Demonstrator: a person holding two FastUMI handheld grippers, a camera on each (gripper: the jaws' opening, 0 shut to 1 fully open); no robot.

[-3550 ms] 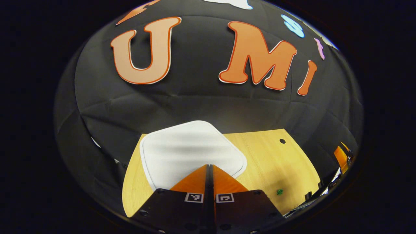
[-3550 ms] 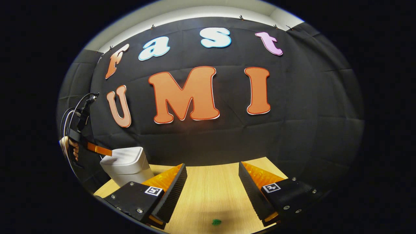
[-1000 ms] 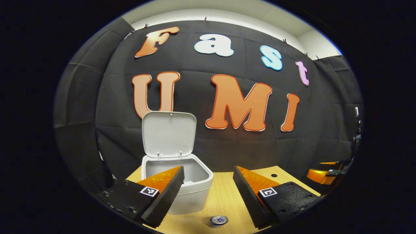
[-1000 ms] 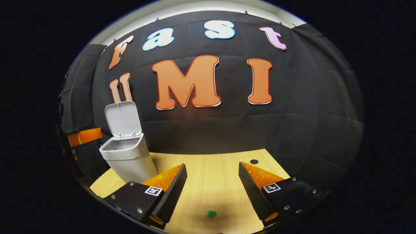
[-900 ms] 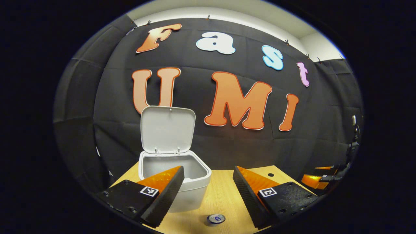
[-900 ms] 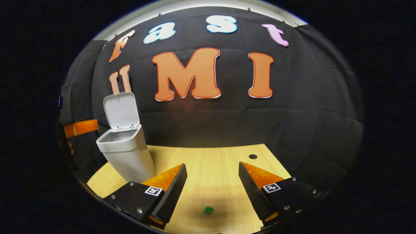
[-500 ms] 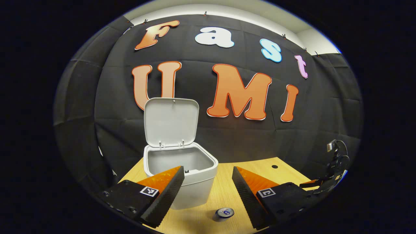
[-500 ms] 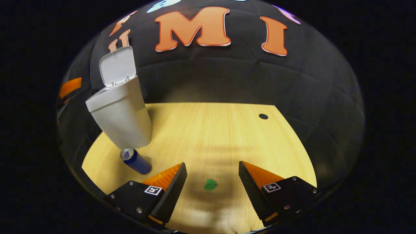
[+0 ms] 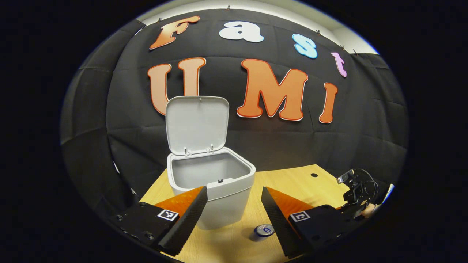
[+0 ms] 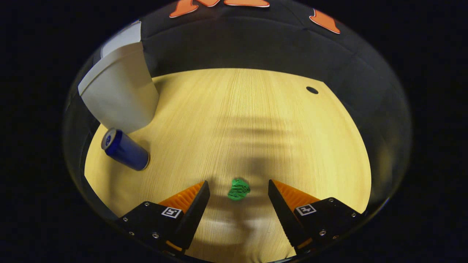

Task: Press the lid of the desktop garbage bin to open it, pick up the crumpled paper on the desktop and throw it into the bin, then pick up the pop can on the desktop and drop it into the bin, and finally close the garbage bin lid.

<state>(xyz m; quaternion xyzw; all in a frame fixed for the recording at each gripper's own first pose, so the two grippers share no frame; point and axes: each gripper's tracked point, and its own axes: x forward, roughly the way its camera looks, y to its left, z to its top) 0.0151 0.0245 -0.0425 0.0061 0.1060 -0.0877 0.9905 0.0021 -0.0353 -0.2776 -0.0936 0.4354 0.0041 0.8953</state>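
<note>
The white desktop bin (image 9: 215, 190) stands on the wooden table with its lid (image 9: 196, 124) swung upright. In the right gripper view the bin (image 10: 117, 91) sits at the far left. A blue pop can (image 10: 126, 149) stands beside it, its top (image 9: 264, 230) showing low in the left gripper view. A small green crumpled paper (image 10: 238, 189) lies on the table just ahead of my right gripper (image 10: 238, 187), which hangs open above it, tilted down. My left gripper (image 9: 234, 191) is open, in front of the bin with nothing between its fingers.
The wooden table (image 10: 256, 120) has a small round hole (image 10: 312, 90) at its far right corner. The other gripper with its cable and a hand (image 9: 360, 197) shows at the right edge of the left gripper view. Black cloth walls close the booth behind.
The lid, pressed shut 3.5 s ago, now stands open. My left gripper has opened and drawn back. The right gripper has tipped down and moved toward the green paper, which now sits between its fingertips.
</note>
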